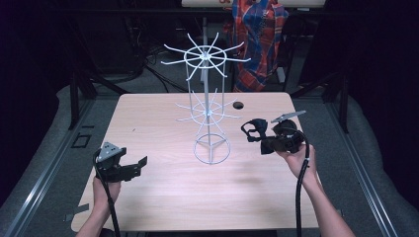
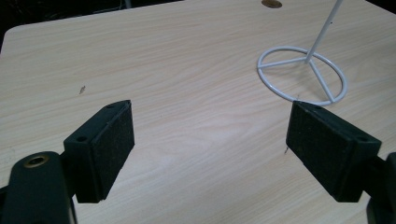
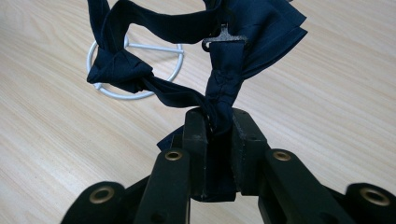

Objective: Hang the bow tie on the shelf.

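A white wire rack [image 1: 207, 98] with two tiers of radiating hooks stands mid-table on a ring base [image 2: 302, 74]. My right gripper [image 1: 264, 140] is shut on a dark navy bow tie [image 3: 219, 56], held in the air to the right of the rack; its strap loops out with a small metal clasp [image 3: 224, 37], and the ring base [image 3: 135, 70] lies behind it. My left gripper [image 1: 133, 168] hovers low at the table's left front. Its pads [image 2: 112, 144] stand wide apart over bare wood, nothing between them.
The light wood table [image 1: 163, 197] has a round cable hole [image 1: 238, 105] behind the rack. A plaid bag [image 1: 257, 39] hangs beyond the far edge. Dark frame posts stand at the table's back left.
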`<state>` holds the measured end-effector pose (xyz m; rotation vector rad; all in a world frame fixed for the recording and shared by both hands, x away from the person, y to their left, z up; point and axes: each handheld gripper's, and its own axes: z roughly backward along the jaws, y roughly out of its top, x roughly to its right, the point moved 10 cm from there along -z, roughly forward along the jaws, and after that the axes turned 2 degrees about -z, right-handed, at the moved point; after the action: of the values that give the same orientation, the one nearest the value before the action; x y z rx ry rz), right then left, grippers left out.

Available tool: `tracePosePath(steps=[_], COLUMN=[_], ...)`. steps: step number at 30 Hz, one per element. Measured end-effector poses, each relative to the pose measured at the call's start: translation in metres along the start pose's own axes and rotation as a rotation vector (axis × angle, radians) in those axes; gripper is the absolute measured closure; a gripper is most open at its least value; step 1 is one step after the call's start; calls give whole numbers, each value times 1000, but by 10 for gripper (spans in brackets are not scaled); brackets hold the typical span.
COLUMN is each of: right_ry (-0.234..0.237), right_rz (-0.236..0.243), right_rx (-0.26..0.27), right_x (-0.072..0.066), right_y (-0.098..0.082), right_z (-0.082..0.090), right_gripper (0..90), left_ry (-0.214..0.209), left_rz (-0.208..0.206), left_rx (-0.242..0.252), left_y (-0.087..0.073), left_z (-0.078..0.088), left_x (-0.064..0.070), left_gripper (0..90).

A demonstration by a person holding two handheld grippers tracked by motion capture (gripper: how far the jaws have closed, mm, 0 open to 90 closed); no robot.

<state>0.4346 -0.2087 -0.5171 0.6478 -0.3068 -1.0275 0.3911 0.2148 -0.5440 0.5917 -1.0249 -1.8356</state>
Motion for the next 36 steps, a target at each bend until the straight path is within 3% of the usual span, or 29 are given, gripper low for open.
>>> tracePosePath(steps=[36], right_ry=[21], right_rz=[-6], right_rx=[73], right_x=[-2], right_y=[15], right_z=[21], right_gripper=[779], left_ry=[1], left_rz=[-1], left_rx=[0], left_y=[0], left_z=[1], left_x=[0], left_gripper=[156])
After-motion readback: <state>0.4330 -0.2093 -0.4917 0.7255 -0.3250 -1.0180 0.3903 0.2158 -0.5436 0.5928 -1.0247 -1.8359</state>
